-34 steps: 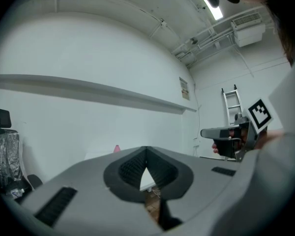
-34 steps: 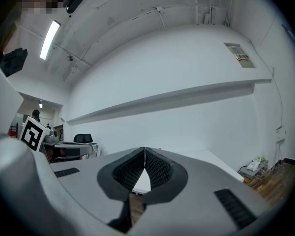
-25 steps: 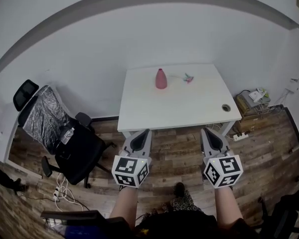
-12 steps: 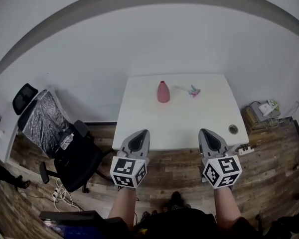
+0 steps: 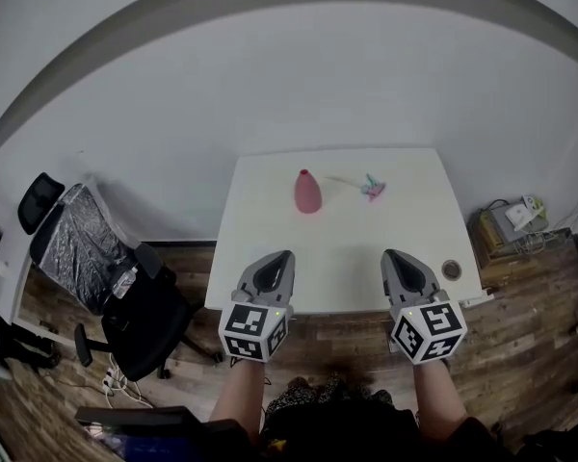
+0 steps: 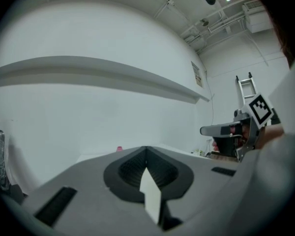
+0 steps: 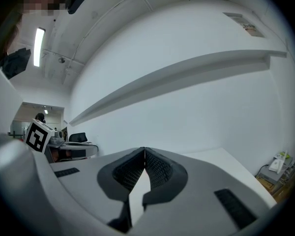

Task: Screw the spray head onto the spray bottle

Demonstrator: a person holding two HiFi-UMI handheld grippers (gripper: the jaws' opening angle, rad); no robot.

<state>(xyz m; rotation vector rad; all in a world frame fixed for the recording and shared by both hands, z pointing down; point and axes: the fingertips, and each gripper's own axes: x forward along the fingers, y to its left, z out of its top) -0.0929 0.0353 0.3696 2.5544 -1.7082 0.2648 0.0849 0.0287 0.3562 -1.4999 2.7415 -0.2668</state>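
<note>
Grippers: you hold the left gripper [image 5: 273, 258] and right gripper [image 5: 397, 256] side by side at the table's [image 5: 347, 258] near edge, both shut on nothing, likely readying to reach | bottle: pink spray bottle [image 5: 307, 192] stands upright at the far side, long axis vertical, neck up | head: spray head [image 5: 371, 187] lies apart to its right, thin tube pointing toward the bottle

Surroundings inspected: furniture, floor and wall.
A white table [image 5: 337, 229] stands directly ahead of the left claw [image 5: 279, 258] and right claw [image 5: 393, 258], with its near edge under their tips. A round cable hole [image 5: 452, 269] sits in the tabletop just right of the right claw. A black office chair [image 5: 140, 311], its back draped in a silvery cover [image 5: 77, 248], stands left of the left claw on wood flooring [image 5: 530, 335]. White cables [image 5: 114, 375] lie on the floor further left, behind the chair. Boxed clutter [image 5: 511, 221] rests by the white wall [image 5: 299, 85], right of the right claw.
</note>
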